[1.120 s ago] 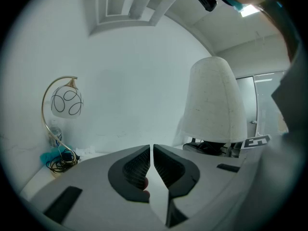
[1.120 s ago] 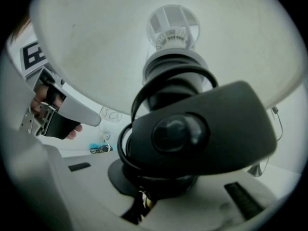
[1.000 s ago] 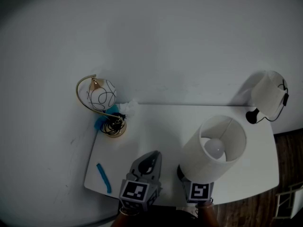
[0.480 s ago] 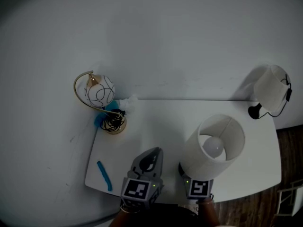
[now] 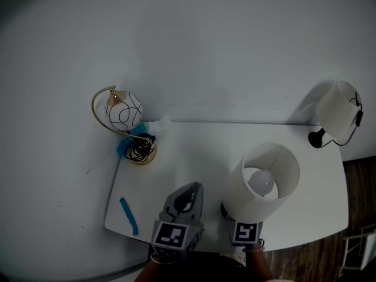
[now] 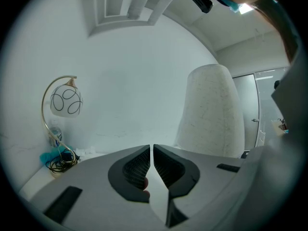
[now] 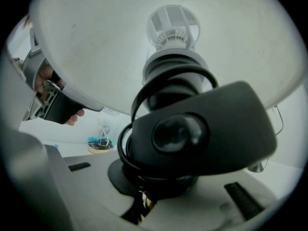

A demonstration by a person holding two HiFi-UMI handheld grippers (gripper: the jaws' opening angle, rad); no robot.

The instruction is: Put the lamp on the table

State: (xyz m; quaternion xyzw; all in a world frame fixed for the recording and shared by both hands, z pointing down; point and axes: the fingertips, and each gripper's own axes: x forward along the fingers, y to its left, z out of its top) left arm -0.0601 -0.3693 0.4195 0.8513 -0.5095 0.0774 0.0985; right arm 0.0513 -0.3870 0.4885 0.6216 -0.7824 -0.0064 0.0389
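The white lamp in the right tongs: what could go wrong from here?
1. The right tongs hold the white lamp low at its base, so the wide shade may tip it.
2. The black cord loops round the base and could end up under it, leaving it unsteady.
3. It is near the table's front edge and might fall off.

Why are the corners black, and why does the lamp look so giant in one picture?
Both gripper views: the wide-angle lens makes a round picture with black corners. Right gripper view: the lamp sits very close, so it fills the frame. Head view: dim overall, darker toward its corners.
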